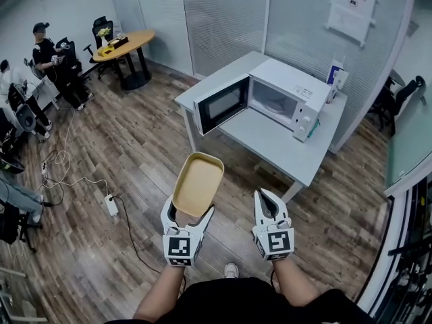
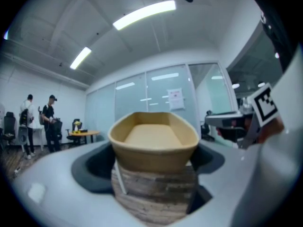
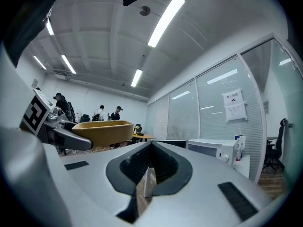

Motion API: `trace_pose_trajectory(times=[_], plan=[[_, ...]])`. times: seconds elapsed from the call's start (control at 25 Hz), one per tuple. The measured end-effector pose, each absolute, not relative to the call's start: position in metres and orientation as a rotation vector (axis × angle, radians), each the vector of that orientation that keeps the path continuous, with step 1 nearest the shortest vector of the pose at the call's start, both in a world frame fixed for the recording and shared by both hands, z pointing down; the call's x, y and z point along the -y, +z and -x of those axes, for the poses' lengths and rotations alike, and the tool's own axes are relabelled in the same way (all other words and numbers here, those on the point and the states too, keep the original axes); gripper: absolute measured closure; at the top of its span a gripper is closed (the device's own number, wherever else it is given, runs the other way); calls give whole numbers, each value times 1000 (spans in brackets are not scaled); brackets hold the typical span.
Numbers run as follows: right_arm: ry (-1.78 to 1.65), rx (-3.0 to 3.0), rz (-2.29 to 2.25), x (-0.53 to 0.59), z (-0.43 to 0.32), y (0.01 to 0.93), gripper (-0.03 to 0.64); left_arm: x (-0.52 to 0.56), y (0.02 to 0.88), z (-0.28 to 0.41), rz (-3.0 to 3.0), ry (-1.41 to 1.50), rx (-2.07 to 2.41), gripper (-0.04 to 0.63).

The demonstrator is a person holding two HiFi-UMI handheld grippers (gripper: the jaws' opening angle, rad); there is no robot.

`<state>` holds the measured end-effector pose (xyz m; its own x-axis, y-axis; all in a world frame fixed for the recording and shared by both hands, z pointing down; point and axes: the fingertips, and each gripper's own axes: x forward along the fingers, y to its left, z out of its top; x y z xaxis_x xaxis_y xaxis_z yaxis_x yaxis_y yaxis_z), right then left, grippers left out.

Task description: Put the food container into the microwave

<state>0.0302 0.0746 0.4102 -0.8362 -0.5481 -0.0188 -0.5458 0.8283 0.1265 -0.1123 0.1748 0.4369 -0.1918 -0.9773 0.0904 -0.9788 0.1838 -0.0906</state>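
Note:
A tan, empty food container (image 1: 198, 183) is held out in front of me over the wooden floor, with my left gripper (image 1: 187, 214) shut on its near end. In the left gripper view the container (image 2: 154, 141) sits between the jaws of that gripper (image 2: 154, 169). My right gripper (image 1: 265, 196) hangs beside it on the right, shut and empty. The right gripper view shows this gripper (image 3: 149, 174) with the container (image 3: 101, 130) off to its left. The white microwave (image 1: 277, 100) stands on a grey table (image 1: 270, 144) ahead, its door (image 1: 221, 104) swung open to the left.
A round wooden table (image 1: 125, 44) and office chairs stand at the far left, with people (image 1: 50, 59) nearby. A cable and power strip (image 1: 110, 204) lie on the floor to my left. Glass partition walls (image 1: 229, 19) run behind the microwave table.

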Motion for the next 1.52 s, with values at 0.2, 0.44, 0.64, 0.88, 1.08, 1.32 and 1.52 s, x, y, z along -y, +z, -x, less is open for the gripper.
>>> trace_pose_trajectory(times=[0.2,0.44,0.64,0.88,1.08,1.32,1.52], plan=[[-163,2993,-877,-47,-28,415,618,-146,438,114,-1976,222,2412,106],[-155,2985,-898,-16,-17,419,618,-111,448,123,-1987,267,2386,106],[-199,2977,-948,17,0,417,618,-74,454,142,-2026,265,2369,106],[-241,2938,-1024,60,26,409,618,-19,458,167,-2098,256,2308,106],[-231,2889,-1113,102,44,410,618,27,464,191,-2136,230,2253,106],[-229,2810,-1214,141,55,417,618,77,472,214,-2208,249,2174,106],[-259,2741,-1254,161,63,423,618,113,471,223,-2273,239,2116,106]])
